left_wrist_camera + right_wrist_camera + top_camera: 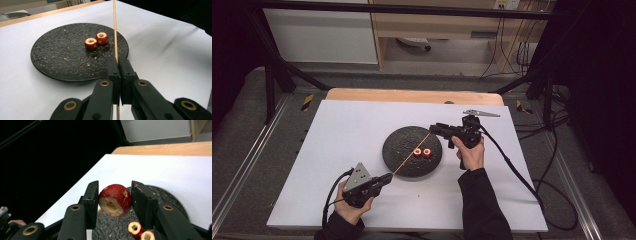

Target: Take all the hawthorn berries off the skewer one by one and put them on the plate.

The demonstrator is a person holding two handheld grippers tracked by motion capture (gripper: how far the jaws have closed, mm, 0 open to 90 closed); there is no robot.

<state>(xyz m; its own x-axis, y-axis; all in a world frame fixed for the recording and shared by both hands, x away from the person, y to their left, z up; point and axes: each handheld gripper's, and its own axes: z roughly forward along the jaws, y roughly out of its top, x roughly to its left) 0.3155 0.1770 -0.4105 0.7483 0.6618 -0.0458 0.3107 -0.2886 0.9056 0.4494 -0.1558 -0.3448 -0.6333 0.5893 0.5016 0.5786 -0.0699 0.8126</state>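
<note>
High view — left gripper (388,177) jaws clamp skewer (411,156) by plate (398,165) rim, right gripper (114,200) pinches fruit (115,200)

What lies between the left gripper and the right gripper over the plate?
In the high view, a thin wooden skewer spans from the left gripper toward the right gripper, crossing the dark plate beside two cored red fruits.

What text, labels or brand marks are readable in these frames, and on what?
None can be read.
Plate: speckled dark surface, no print.
Fruit pieces, the held fruit and the skewer: no markings.
Left tongs and right tongs: plain black, no brand visible.
Yellow-black hazard strips on the frame: stripes only, no words.
</note>
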